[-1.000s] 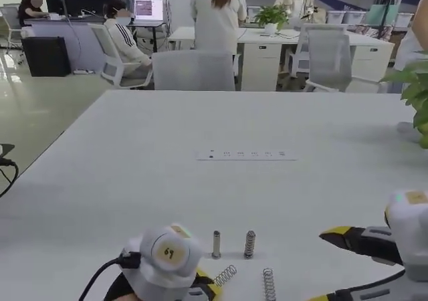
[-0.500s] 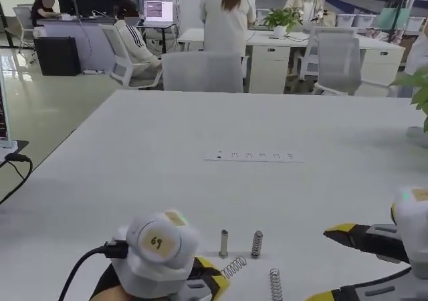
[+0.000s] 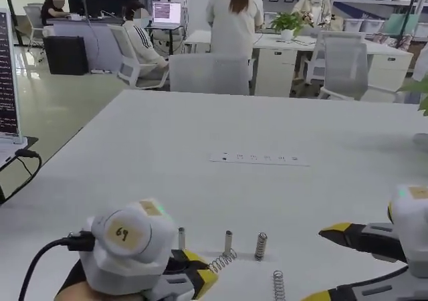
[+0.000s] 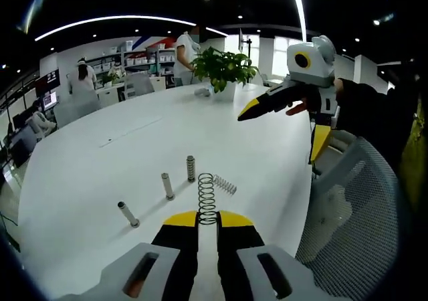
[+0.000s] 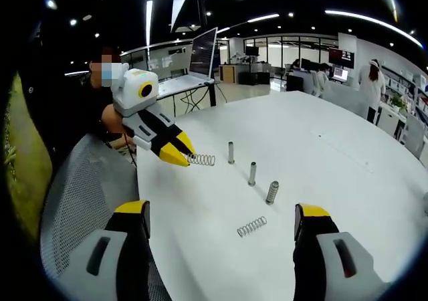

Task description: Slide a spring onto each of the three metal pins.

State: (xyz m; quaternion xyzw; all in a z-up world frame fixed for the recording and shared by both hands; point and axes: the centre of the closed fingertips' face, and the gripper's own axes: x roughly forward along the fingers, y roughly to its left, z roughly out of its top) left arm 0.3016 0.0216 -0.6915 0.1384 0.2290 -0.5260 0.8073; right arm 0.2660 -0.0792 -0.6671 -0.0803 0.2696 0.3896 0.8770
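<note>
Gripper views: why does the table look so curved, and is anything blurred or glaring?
Left gripper view: the fisheye lens bows the table and ceiling lights; the spring is sharp. Right gripper view: same bowing, little glare. Head view: straight edges, soft even light.

The left tool (image 4: 207, 217), held low with its yellow-tipped jaws pointing toward the right, has them pinched together on the end of a spring (image 4: 207, 195), while the right tool (image 5: 221, 211) hovers opposite, facing it, jaws spread wide and empty.
</note>
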